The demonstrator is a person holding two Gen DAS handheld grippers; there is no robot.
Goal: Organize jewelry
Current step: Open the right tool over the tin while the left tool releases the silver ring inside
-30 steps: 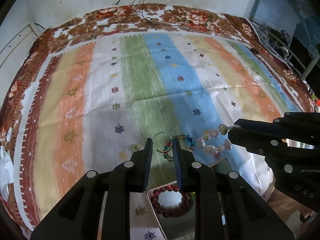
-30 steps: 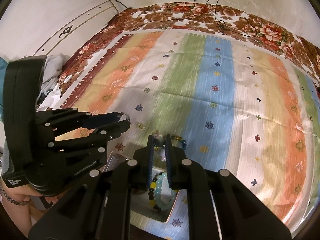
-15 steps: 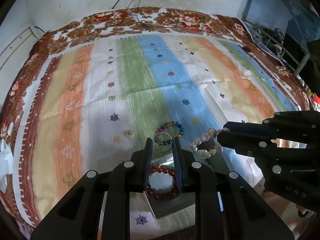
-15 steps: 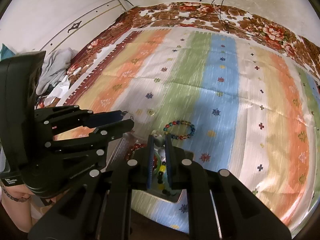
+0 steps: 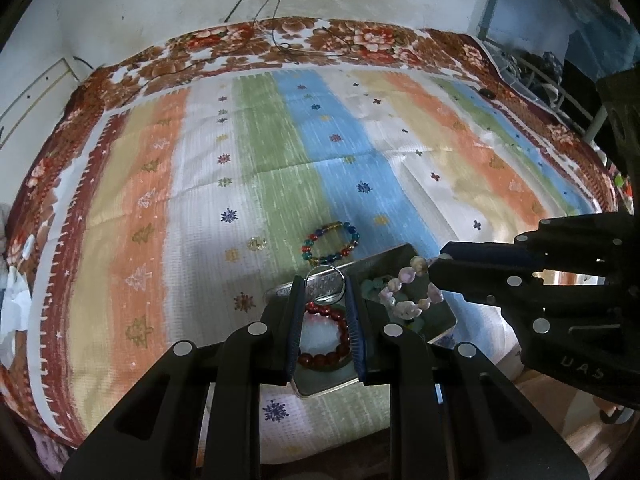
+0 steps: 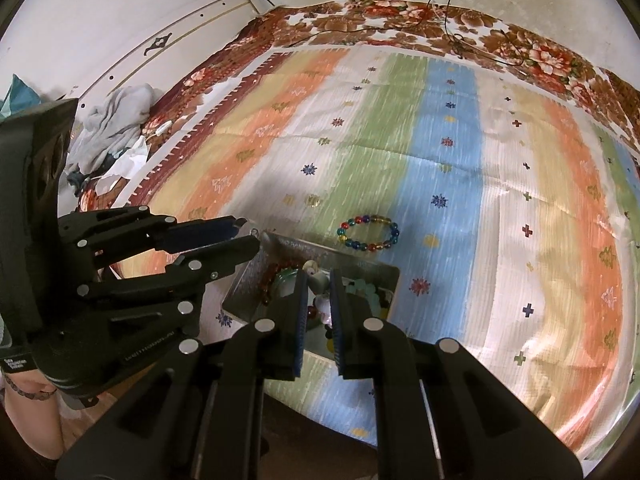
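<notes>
Thin silver ring [image 5: 324, 285], pale pink-white bead bracelet [image 5: 408, 294]

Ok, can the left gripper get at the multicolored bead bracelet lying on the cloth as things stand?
Probably not yet: the left gripper is shut on a metal ring, so its jaws are occupied. The way itself looks free; the multicolored bracelet lies uncovered on the cloth just beyond the tray.

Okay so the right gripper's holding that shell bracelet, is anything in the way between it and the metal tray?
Nothing visible blocks it. The shell bracelet hangs from the right gripper directly over the tray. Below lie a pale green bracelet and a red bead bracelet.
</notes>
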